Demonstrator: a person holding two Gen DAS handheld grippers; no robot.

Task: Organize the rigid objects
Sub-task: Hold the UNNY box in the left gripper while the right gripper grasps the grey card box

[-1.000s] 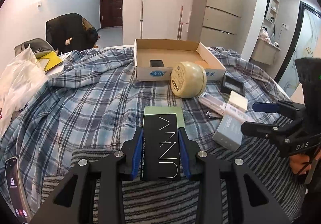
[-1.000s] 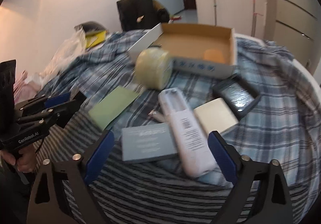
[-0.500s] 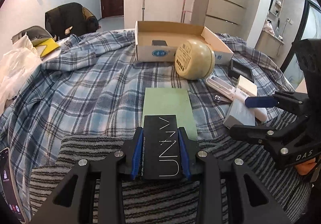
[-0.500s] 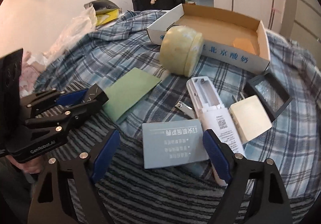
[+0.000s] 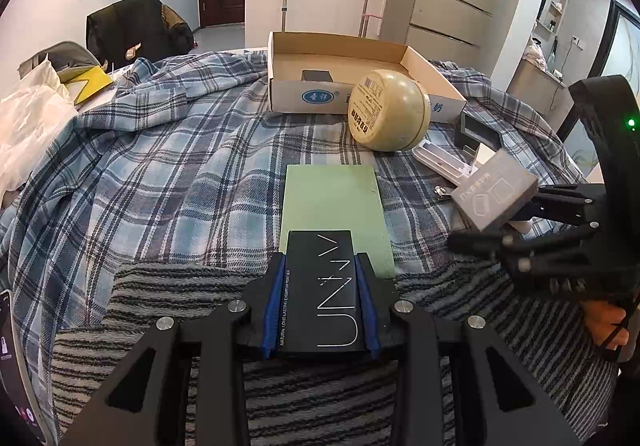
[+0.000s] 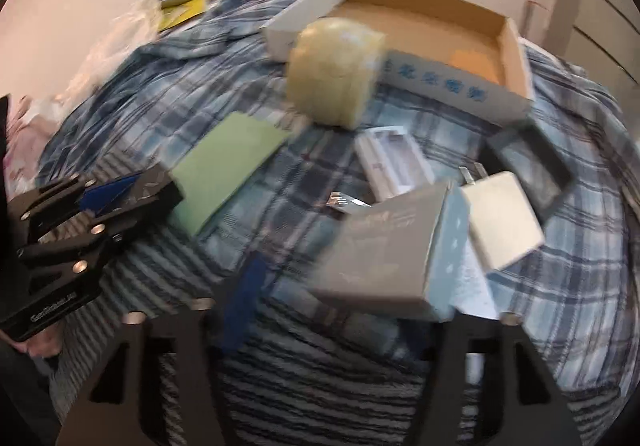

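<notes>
My left gripper (image 5: 320, 286) is shut on a black box lettered UNNY (image 5: 320, 286), held low over a flat green box (image 5: 334, 206) on the plaid cloth. My right gripper (image 6: 340, 286) is shut on a grey box (image 6: 384, 254) and holds it tilted, lifted off the cloth; the right wrist view is blurred. The grey box (image 5: 494, 192) also shows in the left wrist view in the right gripper (image 5: 500, 218). The open cardboard tray (image 5: 280, 94) stands at the back.
A cream round tin (image 5: 388, 110) lies in front of the tray. A white long box (image 6: 392, 166), a cream square box (image 6: 504, 222), a black frame (image 6: 532, 162) and a nail clipper (image 6: 348, 202) lie at the right. A phone (image 5: 12, 366) is at the left edge.
My right gripper has closed on the grey box and lifted it, tilting it. My left gripper, still holding the black box, has moved back a little from the green box.
</notes>
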